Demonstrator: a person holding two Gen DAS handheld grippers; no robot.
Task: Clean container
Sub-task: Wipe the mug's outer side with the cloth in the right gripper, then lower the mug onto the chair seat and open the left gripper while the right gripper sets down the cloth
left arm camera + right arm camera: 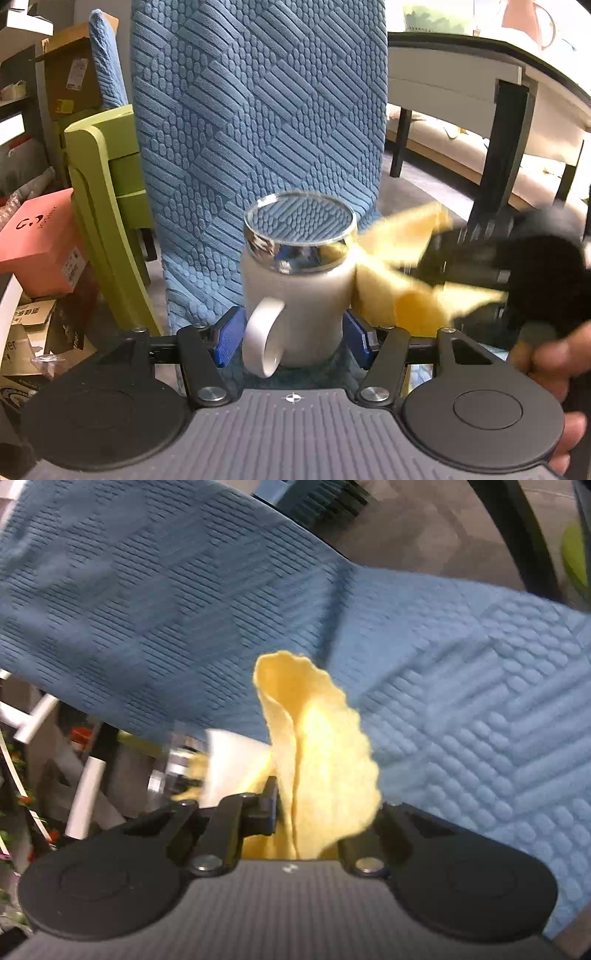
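Observation:
A white mug-shaped container (295,295) with a shiny chrome lid (300,229) and a white handle (260,338) is held in my left gripper (293,338), whose blue pads (229,341) press its sides. My right gripper (491,258) comes in from the right, blurred, shut on a yellow cloth (402,284) that touches the container's right side. In the right wrist view the yellow cloth (321,760) stands up between the fingers of my right gripper (310,812), and the white container (232,764) shows just left of it, blurred.
A chair back in a blue textured cover (258,110) stands right behind the container and fills the right wrist view (461,701). A green chair (107,184) and cardboard boxes (40,240) are at left. A dark-framed table (506,122) is at right.

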